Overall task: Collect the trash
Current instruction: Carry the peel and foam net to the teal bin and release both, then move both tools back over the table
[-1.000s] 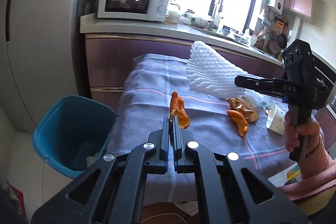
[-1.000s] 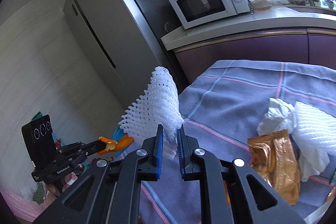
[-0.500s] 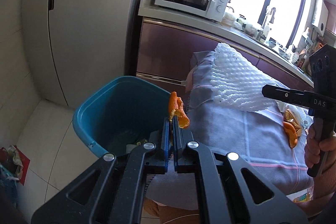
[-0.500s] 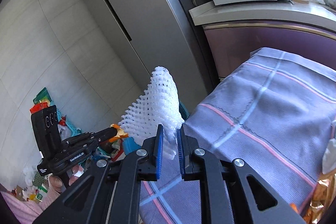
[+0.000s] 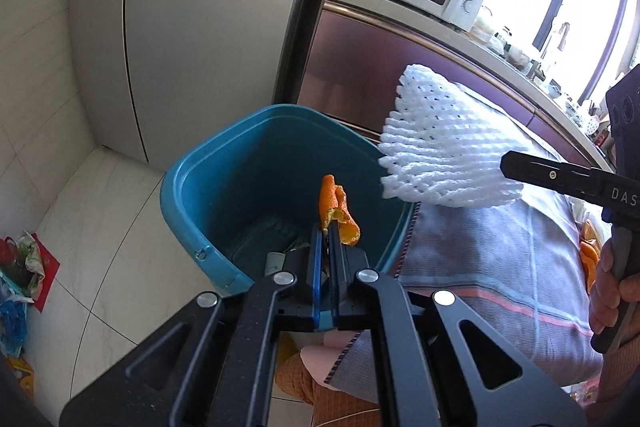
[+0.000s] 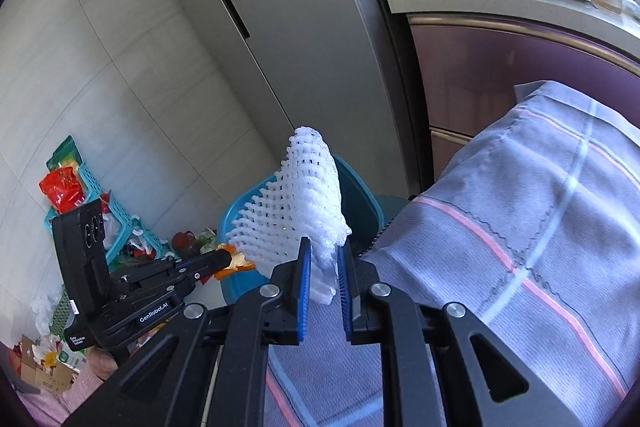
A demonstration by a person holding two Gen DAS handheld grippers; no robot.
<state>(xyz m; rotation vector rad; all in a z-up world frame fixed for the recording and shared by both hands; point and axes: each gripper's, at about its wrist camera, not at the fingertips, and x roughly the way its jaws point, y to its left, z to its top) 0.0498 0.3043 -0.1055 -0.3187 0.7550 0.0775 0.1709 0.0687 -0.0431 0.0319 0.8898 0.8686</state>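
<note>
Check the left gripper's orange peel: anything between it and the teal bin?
Nothing visible. The left gripper is shut on the orange peel, which hangs over the open mouth of the teal bin. The foam fruit net in the right gripper sits off to the side, near the bin's table-side rim.

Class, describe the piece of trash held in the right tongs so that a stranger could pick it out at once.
Find the teal bin on the floor beside the cloth-covered table. At its rim, the right tongs pinch a white foam fruit net. Unlike the small orange peel in the left tongs, it is large, white and meshed.
</note>
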